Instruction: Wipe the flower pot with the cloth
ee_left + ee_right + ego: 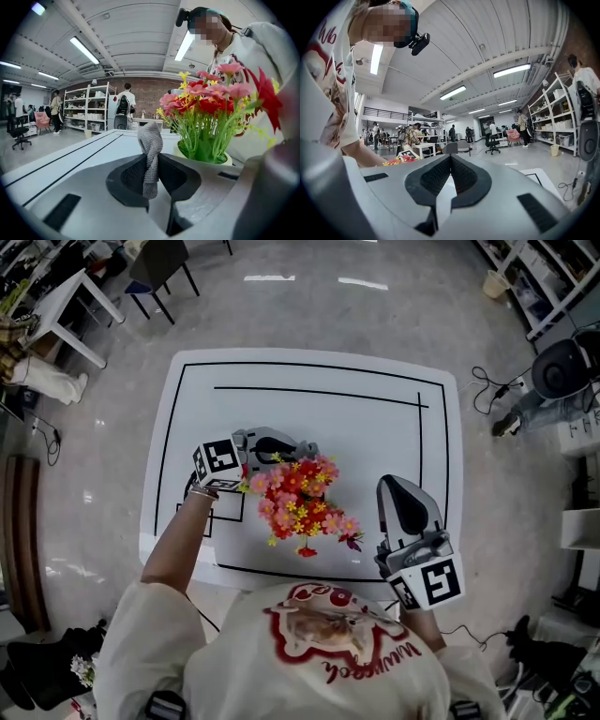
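A bunch of red, pink and yellow flowers (300,499) stands mid-table and hides its pot from the head view. In the left gripper view the pot's cream rim (227,160) shows under green stems, just right of the jaws. My left gripper (286,444) sits at the flowers' far-left side, shut on a grey cloth (150,152) that sticks up between the pads. My right gripper (398,489) hovers to the right of the flowers, apart from them, jaws shut with nothing between them (450,161).
The white table (375,427) carries black marking lines; its near edge is by my body. Chairs and a white desk (66,296) stand at the far left, cables (489,385) lie on the floor to the right. Shelves and people fill the room behind.
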The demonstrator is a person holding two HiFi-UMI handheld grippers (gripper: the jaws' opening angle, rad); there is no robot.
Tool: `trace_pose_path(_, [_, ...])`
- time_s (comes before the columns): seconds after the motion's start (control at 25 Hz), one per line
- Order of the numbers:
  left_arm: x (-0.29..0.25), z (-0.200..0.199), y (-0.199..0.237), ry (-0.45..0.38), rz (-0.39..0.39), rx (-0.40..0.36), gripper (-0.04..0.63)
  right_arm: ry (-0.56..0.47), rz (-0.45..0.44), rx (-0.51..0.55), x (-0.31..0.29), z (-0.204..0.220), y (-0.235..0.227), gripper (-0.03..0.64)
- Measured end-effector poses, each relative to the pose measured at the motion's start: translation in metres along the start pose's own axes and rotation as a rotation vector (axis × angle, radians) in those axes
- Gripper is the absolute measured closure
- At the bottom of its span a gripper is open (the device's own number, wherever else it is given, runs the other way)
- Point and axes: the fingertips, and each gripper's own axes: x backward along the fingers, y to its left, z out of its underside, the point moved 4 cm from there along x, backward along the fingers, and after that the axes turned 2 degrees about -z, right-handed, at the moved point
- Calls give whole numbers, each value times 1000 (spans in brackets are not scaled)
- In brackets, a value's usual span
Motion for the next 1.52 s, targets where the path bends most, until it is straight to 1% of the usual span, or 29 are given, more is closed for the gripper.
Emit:
trace_pose_path(0.08, [-3,2,1,24,8,-12,534,10,-11,-1,-1,4,-1,617])
trace_pose_path(0.2, [-6,4,1,38,22,-27,534,27,-22,-11,-2,11,-2,617])
trace_pose_path(0.32, [-10,5,1,62,51,-44,534,32,-34,-13,-5,13,-3,617])
trace_pose_path(0.44, [-13,5,2,65,73,-45,534,27,-36,-26,-8,13,-4,617])
trace_pose_path(0.6, [-15,6,3,53,82,-29,534,32,-42,-40,-11,16,-7,617])
trace_pose_path(0.76, [-15,10,1,81,80,-48,534,33,-51,-48,-13,17,-7,617])
trace_pose_path(0.88, [-12,12,1,102,70,-64,534,34,-57,-50,-14,16,-7,617])
trace_pose_path(1.24, [-3,20,-4,126,18,-65,534,34,-67,-35,-14,15,-1,617])
trace_pose_path(1.52, [7,23,-6,129,-38,-43,534,33,-72,-26,-12,15,4,617])
